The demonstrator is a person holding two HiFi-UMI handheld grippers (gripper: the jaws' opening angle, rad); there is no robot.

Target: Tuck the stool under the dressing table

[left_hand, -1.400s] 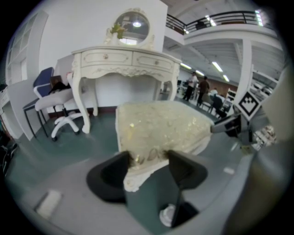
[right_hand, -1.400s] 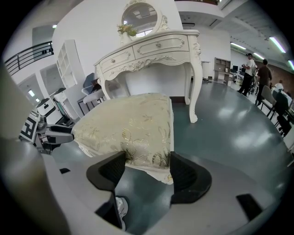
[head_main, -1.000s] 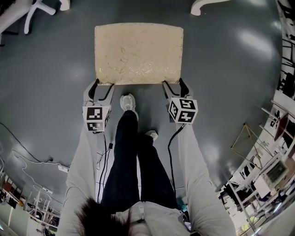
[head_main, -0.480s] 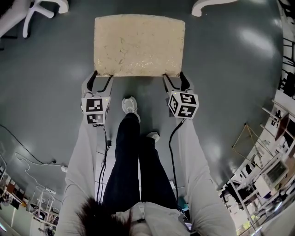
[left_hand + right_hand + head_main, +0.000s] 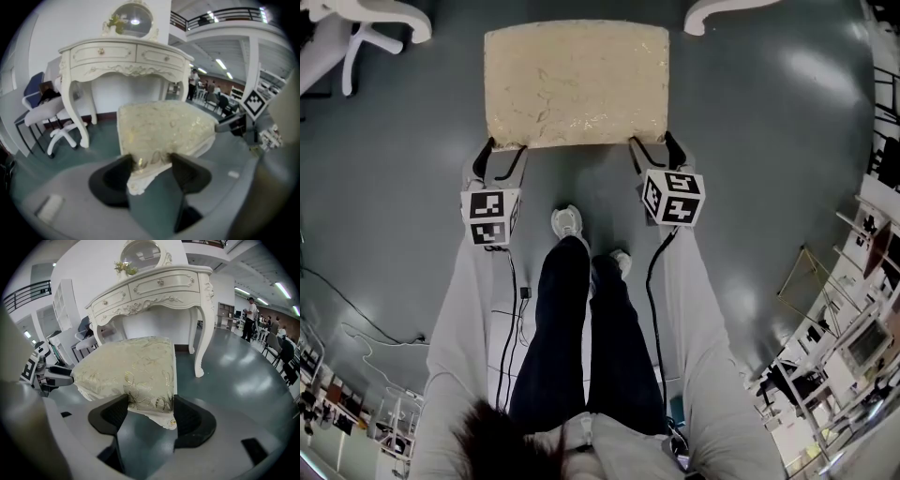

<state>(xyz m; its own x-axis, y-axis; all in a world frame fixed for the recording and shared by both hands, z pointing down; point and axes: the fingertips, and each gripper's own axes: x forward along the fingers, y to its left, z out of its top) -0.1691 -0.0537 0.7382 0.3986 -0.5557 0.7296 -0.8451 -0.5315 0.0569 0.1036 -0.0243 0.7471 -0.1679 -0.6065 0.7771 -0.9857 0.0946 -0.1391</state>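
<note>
While my left gripper (image 5: pixel 504 150) and right gripper (image 5: pixel 653 145) have their fingers (image 5: pixel 192 420) clamped on the stool's (image 5: pixel 576 84) near corners, it stands on the floor (image 5: pixel 769 187) in front of the dressing table (image 5: pixel 154 287); pushing it under is left, I judge.

**Around the room: floor, chair, racks and onlookers**

A glossy grey-green floor (image 5: pixel 787 141) throws back pale patches of the overhead lighting. At the left stands a white swivel office chair with a blue backrest (image 5: pixel 41 112); its white star-shaped base with castors (image 5: pixel 366 23) shows at the top-left corner of the head view. Cluttered metal shelving racks (image 5: pixel 853 347) line the right edge. Farther back, several people (image 5: pixel 251 317) stand beneath long ceiling strip lights (image 5: pixel 281 289), and a dark balcony railing (image 5: pixel 225 16) runs overhead.
</note>
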